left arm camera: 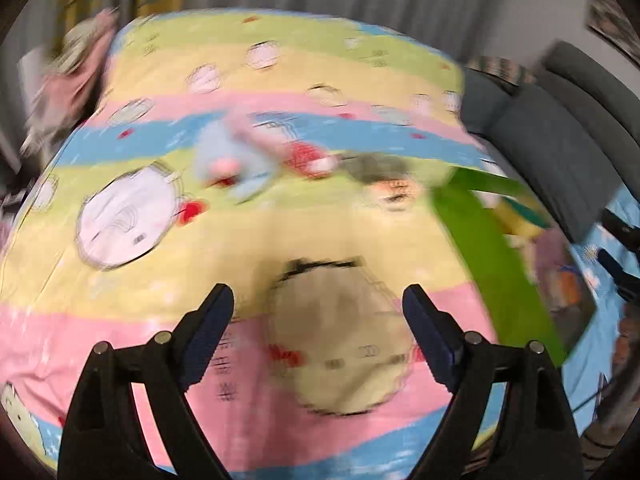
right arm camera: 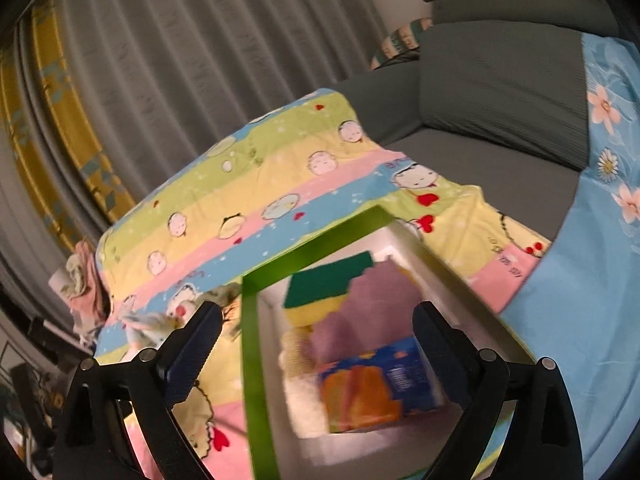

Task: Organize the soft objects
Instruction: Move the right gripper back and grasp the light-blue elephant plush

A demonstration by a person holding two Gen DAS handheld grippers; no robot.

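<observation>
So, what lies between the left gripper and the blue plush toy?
Only bare striped blanket lies between left gripper and blue plush toy, in left wrist view.

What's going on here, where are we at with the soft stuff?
Mid-sort. Both hand-held grippers are open and empty. The right hand-held gripper hovers over the green-rimmed box, which already holds a sponge, a purple cloth, a white fluffy item and a blue-orange pack. The left hand-held gripper points across the striped blanket, where a blue plush and some blurred toys beside it still lie loose.
</observation>
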